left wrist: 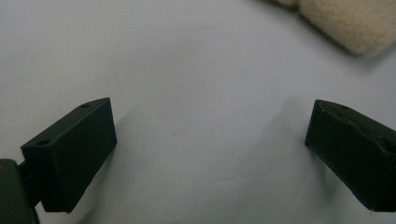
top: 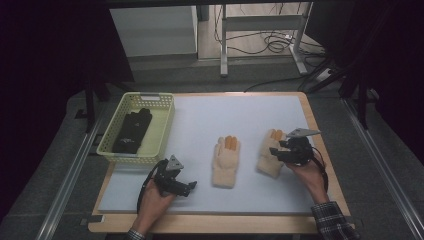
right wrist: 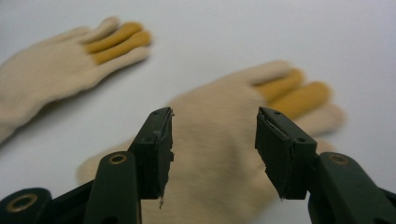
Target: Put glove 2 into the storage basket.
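Two cream knit gloves with orange fingers lie flat on the white mat. One glove (top: 226,162) (right wrist: 56,79) is in the middle, the other (top: 269,157) (right wrist: 219,186) to its right. My right gripper (top: 276,149) (right wrist: 215,135) hovers over the right glove's palm, its jaws apart and not pressing on the fabric. Near the front left of the mat my left gripper (top: 191,187) (left wrist: 210,135) is open wide over bare mat. A cream glove edge (left wrist: 355,23) lies ahead of it at the upper right of the left gripper view.
A pale yellow mesh basket (top: 165,130) stands at the mat's back left with a black glove (top: 132,131) inside. The white mat (top: 240,115) covers a wooden table (top: 325,165). Cables and a metal frame are on the floor beyond.
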`<state>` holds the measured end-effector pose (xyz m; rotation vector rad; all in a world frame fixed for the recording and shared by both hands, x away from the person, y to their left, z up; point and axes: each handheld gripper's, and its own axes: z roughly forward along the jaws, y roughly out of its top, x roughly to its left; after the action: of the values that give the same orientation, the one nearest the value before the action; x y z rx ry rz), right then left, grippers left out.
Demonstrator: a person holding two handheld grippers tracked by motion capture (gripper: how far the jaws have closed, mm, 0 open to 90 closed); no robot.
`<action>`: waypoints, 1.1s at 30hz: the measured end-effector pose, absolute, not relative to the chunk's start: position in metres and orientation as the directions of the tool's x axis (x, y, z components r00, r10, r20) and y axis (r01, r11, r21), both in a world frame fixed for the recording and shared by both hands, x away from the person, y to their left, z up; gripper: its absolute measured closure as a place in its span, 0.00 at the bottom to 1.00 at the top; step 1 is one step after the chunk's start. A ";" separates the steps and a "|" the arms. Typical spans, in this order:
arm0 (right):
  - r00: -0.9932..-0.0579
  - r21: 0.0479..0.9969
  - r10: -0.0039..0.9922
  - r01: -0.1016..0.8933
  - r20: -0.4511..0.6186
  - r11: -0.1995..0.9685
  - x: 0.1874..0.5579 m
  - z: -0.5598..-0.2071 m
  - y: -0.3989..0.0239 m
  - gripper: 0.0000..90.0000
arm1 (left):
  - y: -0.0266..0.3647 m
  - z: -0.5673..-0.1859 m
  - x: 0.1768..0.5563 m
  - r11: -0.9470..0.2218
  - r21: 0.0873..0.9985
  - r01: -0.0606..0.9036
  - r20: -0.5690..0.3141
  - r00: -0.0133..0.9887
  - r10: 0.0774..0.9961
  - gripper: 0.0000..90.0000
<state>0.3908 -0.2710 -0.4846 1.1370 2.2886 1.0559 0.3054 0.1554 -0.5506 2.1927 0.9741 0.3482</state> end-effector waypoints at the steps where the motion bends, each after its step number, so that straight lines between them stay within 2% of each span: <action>1: -0.587 0.762 0.810 0.524 -0.002 0.381 0.391 -0.484 -0.275 0.53 | 0.155 -0.551 0.305 -0.470 0.696 0.543 -0.036 0.681 0.732 0.02; 3: -0.568 0.759 0.823 0.534 -0.003 0.372 0.391 -0.483 -0.278 0.56 | 0.155 -0.551 0.305 -0.471 0.696 0.543 -0.036 0.681 0.732 0.02; 4: -0.516 0.750 0.856 0.562 -0.010 0.348 0.391 -0.487 -0.289 0.62 | 0.155 -0.551 0.305 -0.471 0.696 0.543 -0.036 0.681 0.732 0.02; 5: -0.506 0.748 0.863 0.569 -0.010 0.342 0.391 -0.488 -0.292 0.63 | 0.155 -0.551 0.305 -0.471 0.696 0.543 -0.036 0.681 0.732 0.02; 9: -0.476 0.751 0.878 0.596 0.043 0.286 0.389 -0.501 -0.302 0.59 | 0.155 -0.551 0.305 -0.467 0.697 0.544 -0.038 0.679 0.733 0.02; 13: -0.473 0.721 0.880 0.621 0.032 0.308 0.391 -0.517 -0.296 0.56 | 0.155 -0.551 0.305 -0.467 0.697 0.543 -0.038 0.679 0.733 0.02; 16: -0.461 0.736 0.887 0.606 0.016 0.301 0.390 -0.523 -0.291 0.69 | 0.155 -0.551 0.305 -0.471 0.696 0.543 -0.036 0.681 0.732 0.02; 18: -0.478 0.734 0.877 0.613 0.051 0.291 0.388 -0.523 -0.290 0.89 | 0.155 -0.551 0.305 -0.471 0.696 0.543 -0.036 0.681 0.731 0.02; 20: -0.485 0.735 0.872 0.614 0.065 0.287 0.387 -0.524 -0.287 0.95 | 0.155 -0.551 0.305 -0.468 0.697 0.543 -0.037 0.679 0.733 0.02; 27: -0.473 0.734 0.881 0.611 0.036 0.298 0.384 -0.513 -0.290 0.96 | 0.155 -0.551 0.305 -0.466 0.698 0.544 -0.039 0.679 0.733 0.02; 33: -0.438 0.757 0.899 0.582 -0.014 0.296 0.376 -0.483 -0.307 0.96 | 0.155 -0.551 0.305 -0.466 0.698 0.544 -0.039 0.679 0.733 0.02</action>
<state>0.3764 -0.3065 -0.4827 1.3213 2.1295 0.9639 0.3053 0.1551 -0.5508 2.1878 0.9770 0.3479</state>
